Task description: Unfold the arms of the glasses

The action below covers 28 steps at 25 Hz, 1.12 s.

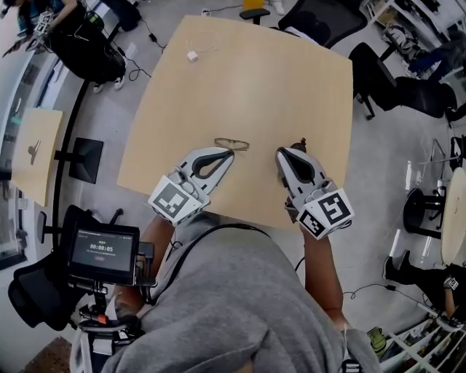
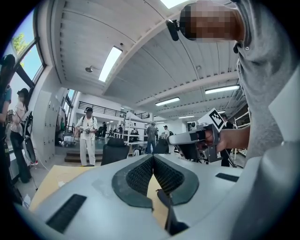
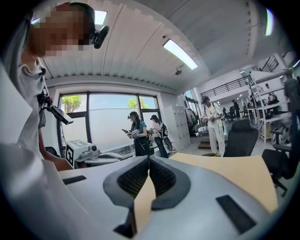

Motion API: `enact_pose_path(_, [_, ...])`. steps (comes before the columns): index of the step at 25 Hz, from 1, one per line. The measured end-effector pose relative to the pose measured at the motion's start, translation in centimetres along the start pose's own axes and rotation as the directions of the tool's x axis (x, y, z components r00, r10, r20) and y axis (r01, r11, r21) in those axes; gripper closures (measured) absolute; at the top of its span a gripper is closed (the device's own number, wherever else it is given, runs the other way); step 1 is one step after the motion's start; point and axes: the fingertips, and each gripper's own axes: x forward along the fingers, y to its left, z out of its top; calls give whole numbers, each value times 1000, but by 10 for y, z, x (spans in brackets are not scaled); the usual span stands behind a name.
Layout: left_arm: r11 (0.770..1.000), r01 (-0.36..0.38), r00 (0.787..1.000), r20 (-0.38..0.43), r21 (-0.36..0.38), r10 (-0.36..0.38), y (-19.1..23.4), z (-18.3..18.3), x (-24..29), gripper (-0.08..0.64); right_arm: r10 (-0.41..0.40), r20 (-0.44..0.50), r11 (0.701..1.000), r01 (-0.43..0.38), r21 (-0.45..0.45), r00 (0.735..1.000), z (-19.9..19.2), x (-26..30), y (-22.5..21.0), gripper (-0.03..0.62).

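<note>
A pair of thin-framed glasses lies on the tan table, a little back from the near edge. My left gripper points at them from the near side, its tips right beside the frame, jaws shut with nothing between them. My right gripper is over the table to the right of the glasses, apart from them, and is also shut and holds nothing. Each gripper view shows the other gripper across from it; neither shows the glasses.
A small white plug with a cable lies at the table's far side. Black office chairs stand behind the table and to its right. A screen device sits near my left arm. Several people stand in the room.
</note>
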Motion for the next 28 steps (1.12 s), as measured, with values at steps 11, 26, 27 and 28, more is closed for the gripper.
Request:
enact_pose_path(11, [996,57,996,-65,-62,-61,82,-41,40,554,-48,-110,998,53,42,993,-27,79,-52,583])
enact_pose_path(26, [975,147,961,-209,-166,-180,129,-143,52,554,-78,-323,993,102,60,943,-92,153,-81,583])
enact_pose_path(27, [975,141,958,-224,-170,-178,130,-150,50,554,-68,-335,993,95,65,940,-99,154,-80,583])
enact_pose_path(28, [976,132,956,-238,-174,-171,134,-157,49,554,-59,-348,994,88,70,936,-106,157,-79,583])
